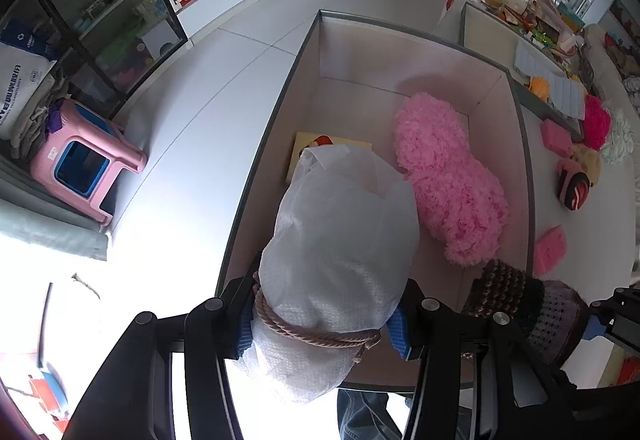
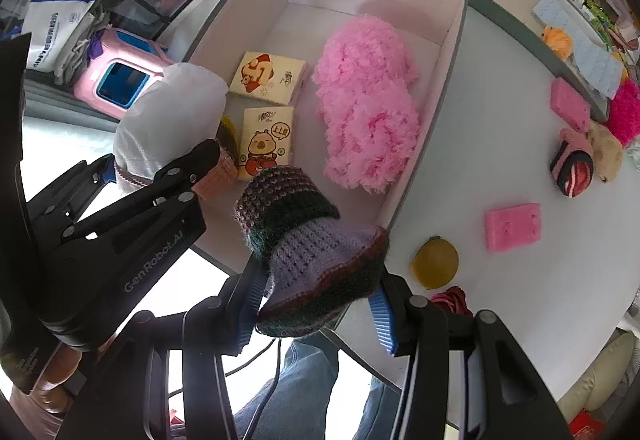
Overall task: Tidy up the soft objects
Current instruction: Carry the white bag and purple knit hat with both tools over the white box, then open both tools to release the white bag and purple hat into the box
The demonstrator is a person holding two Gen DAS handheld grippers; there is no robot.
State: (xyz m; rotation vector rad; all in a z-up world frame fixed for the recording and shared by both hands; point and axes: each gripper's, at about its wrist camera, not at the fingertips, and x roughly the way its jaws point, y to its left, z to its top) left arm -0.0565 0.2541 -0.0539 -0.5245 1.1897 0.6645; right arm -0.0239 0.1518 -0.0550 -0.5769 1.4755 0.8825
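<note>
My left gripper is shut on a white mesh pouch tied with a beige cord, held over the near left corner of the open grey box. My right gripper is shut on a striped purple and brown knitted hat, above the box's near edge. The hat also shows at the lower right of the left wrist view, and the pouch at the left of the right wrist view. Inside the box lie a fluffy pink plush and two tissue packs.
On the white table right of the box lie pink sponges, a yellow round object, a small knitted shoe and a beige plush. A second grey box stands behind. A pink stool stands on the floor left.
</note>
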